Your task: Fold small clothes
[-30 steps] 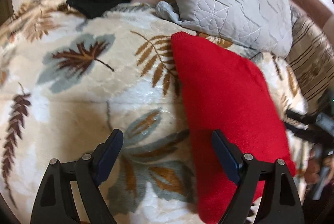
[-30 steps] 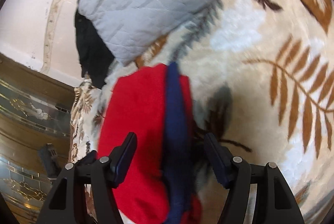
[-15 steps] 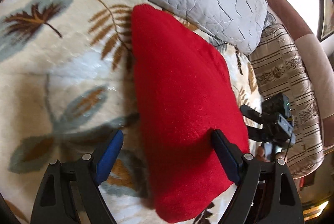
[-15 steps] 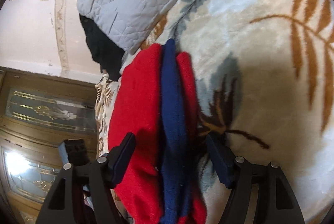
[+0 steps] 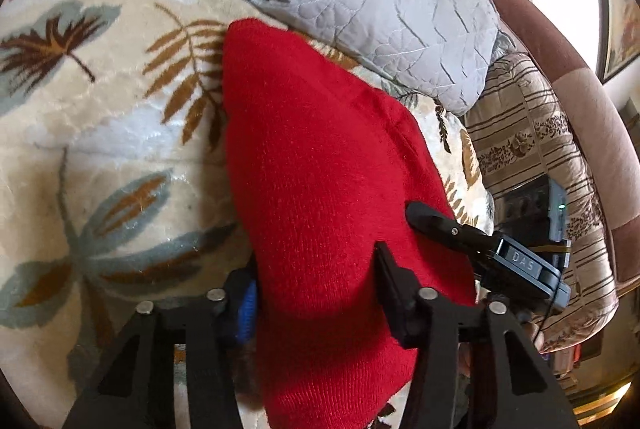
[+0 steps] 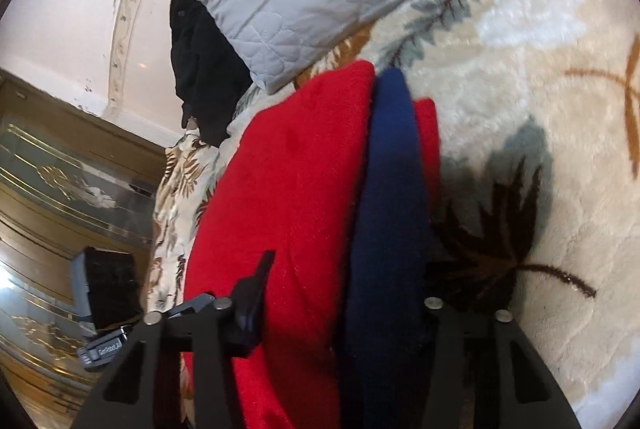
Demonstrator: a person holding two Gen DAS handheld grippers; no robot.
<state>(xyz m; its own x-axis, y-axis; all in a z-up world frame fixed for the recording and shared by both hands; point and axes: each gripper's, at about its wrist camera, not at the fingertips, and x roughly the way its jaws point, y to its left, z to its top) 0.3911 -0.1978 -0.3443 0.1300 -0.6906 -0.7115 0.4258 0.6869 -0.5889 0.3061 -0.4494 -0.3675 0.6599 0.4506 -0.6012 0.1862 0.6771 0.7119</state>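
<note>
Left gripper (image 5: 316,283): 2 fingers pinching the near edge of the folded red garment (image 5: 320,165), which lies on the leaf-print blanket (image 5: 100,117). Right gripper (image 6: 340,293): fingers clamped across red layers and navy band (image 6: 388,213). Grey quilted pillow (image 5: 384,1) beyond fingertips.

Leaf-print blanket (image 5: 100,133) underneath, grey quilted pillow (image 5: 384,1) behind, striped cushion (image 5: 532,149) right, white wall (image 6: 68,9) beyond.
</note>
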